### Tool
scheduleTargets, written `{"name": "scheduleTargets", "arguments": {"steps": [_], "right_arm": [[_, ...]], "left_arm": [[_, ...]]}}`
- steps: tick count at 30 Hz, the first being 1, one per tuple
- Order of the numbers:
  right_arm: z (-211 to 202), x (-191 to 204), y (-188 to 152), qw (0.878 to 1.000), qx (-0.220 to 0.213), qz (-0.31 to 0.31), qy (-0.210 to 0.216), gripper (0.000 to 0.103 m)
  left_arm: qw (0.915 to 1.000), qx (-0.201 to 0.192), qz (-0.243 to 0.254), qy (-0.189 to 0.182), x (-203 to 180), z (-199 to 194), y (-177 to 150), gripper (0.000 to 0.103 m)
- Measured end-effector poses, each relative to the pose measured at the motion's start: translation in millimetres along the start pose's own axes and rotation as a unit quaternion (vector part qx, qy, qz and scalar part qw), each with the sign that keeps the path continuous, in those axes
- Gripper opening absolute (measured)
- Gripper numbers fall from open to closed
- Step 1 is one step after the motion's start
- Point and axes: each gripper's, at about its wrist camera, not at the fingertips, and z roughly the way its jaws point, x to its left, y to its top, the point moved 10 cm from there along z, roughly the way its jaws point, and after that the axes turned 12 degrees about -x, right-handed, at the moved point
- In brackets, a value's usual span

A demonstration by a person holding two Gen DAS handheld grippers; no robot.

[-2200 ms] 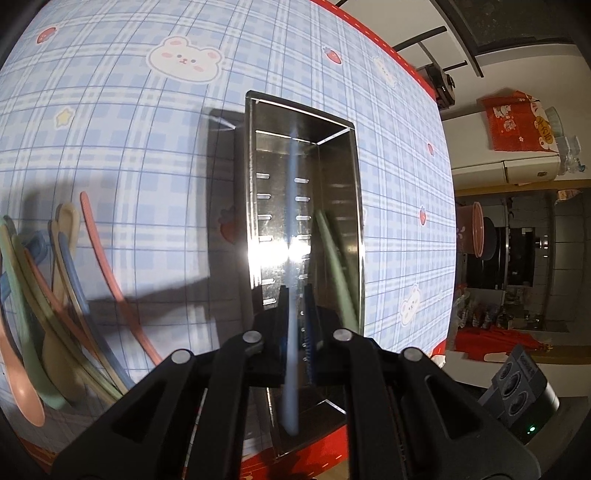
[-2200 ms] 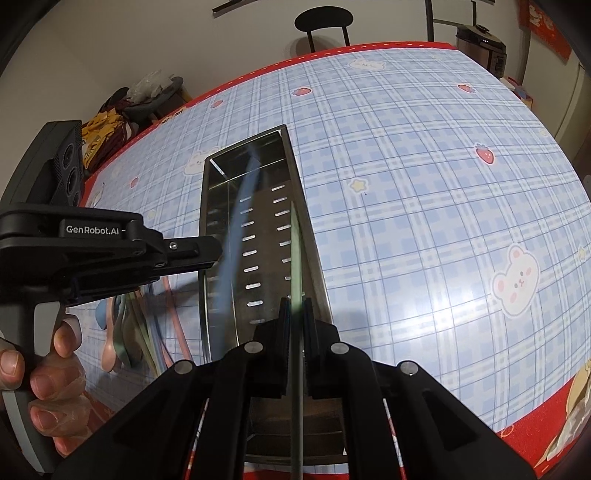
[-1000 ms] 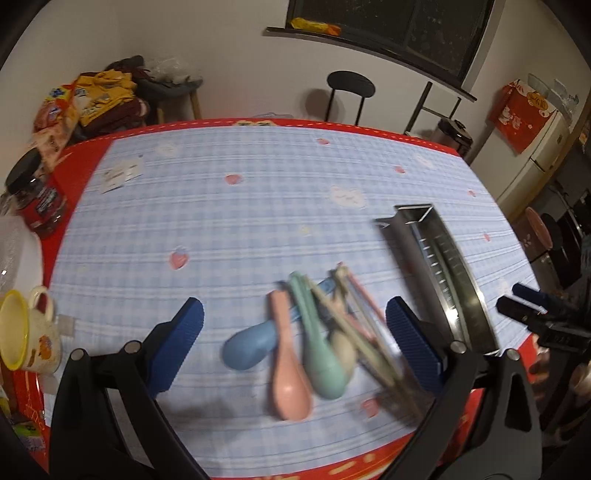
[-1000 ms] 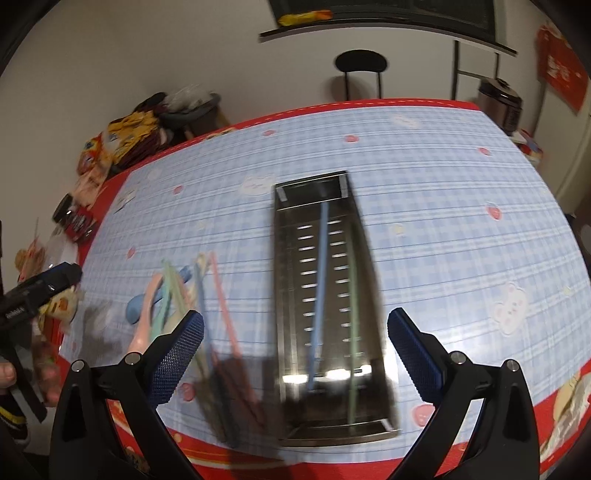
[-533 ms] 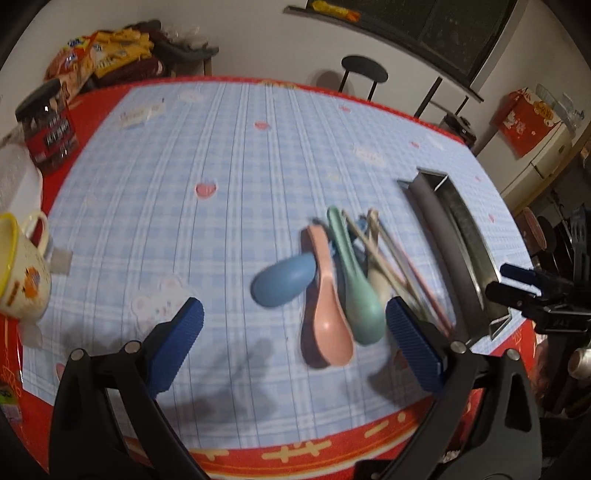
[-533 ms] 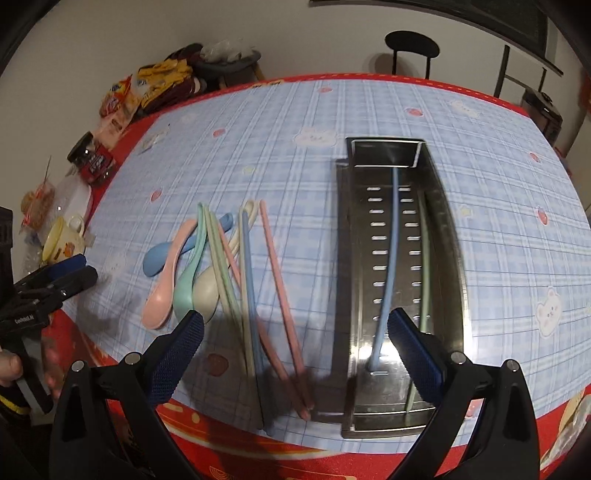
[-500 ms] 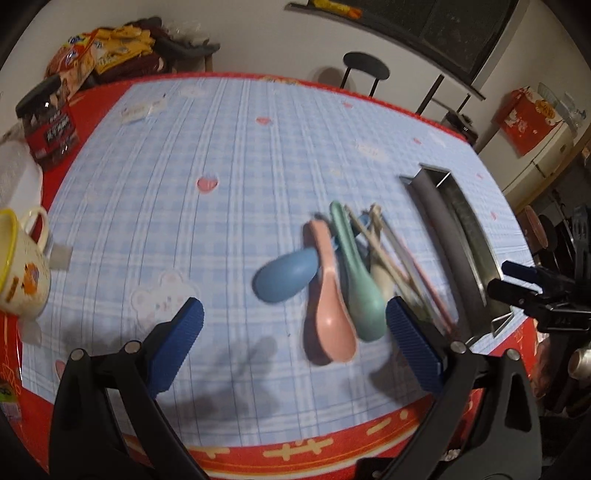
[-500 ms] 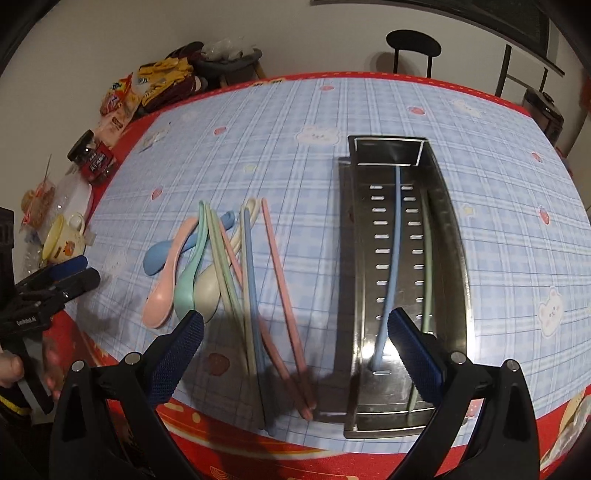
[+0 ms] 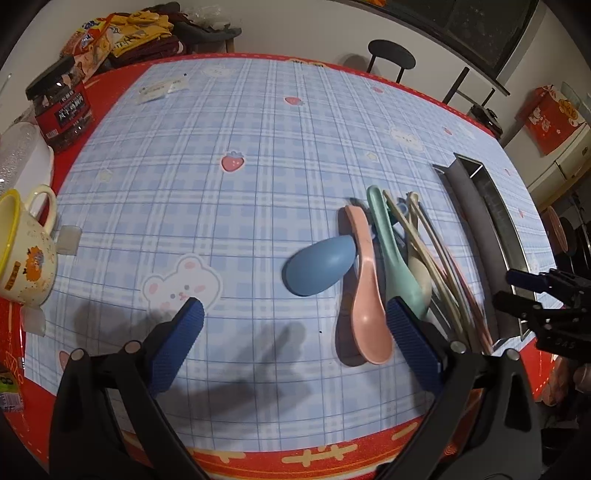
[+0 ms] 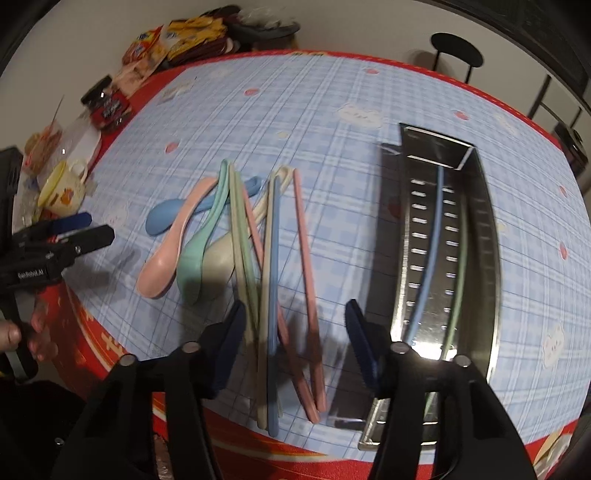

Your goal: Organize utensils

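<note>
Blue (image 9: pixel 317 269), pink (image 9: pixel 365 295), green (image 9: pixel 391 251) and beige (image 9: pixel 419 273) spoons lie in a pile with several chopsticks (image 9: pixel 443 266) on the checked tablecloth. My left gripper (image 9: pixel 293 314) hangs open above the blue and pink spoons, holding nothing. My right gripper (image 10: pixel 295 315) is over the near ends of the chopsticks; its jaws are closing, with a blue chopstick (image 10: pixel 272 295) and a pink chopstick (image 10: pixel 306 277) showing between the fingers, untouched by the pads. The steel tray (image 10: pixel 484 221) on the right holds a blue chopstick (image 10: pixel 430 251) and a green chopstick (image 10: pixel 458 258).
A yellow-rimmed mug (image 9: pixel 22 251), a dark jar (image 9: pixel 61 110) and snack bags (image 9: pixel 122 29) stand at the table's left side. A black chair (image 9: pixel 391 59) is behind the far edge. The red front edge (image 10: pixel 229 424) is close under the chopstick ends. A hand (image 10: pixel 22 332) holds the left gripper.
Both grippers let go of the blue and green chopsticks, now lying in the tray, and moved left and down over the pile. The right jaws have narrowed in the last half second.
</note>
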Motion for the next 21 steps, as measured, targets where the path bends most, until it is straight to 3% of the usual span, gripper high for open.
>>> {"name": "scheduleTargets", "arguments": {"steps": [2,5,8,12,14,18,21], "right_arm": [[8.2,1.8,-4.6,1.000,0.012,-0.005,0.000,0.033],[16.6,3.2,-9.2,1.000,0.024,-0.007,-0.002,0.025],[22.0,7.0,-11.5,0.999,0.032,-0.011,0.005,0.025],[26.4,9.2,-11.7,0.999,0.035,-0.014,0.007,0.023],[29.4,8.1,-10.9,0.999,0.038,-0.017,0.004,0.015],[31.3,7.0,-11.1,0.999,0.038,-0.012,0.008,0.013],[32.1,10.4,-10.1,0.999,0.038,-0.017,0.012,0.013]], "left_arm": [[1.0000,0.004,0.002,0.003,0.7,2.4,-1.9,0.097],[0.9999,0.004,0.006,-0.007,-2.0,3.0,-2.8,0.096],[0.9998,0.003,0.015,-0.012,-6.4,3.3,-2.7,0.092],[0.9994,-0.002,0.012,-0.032,-13.2,4.7,-2.4,0.073],[0.9992,-0.004,0.009,-0.038,-15.1,5.3,-2.9,0.072],[0.9992,0.003,0.008,-0.040,-16.6,7.0,-4.6,0.061],[0.9994,0.004,0.014,-0.031,-16.1,7.1,-5.1,0.060]]}}
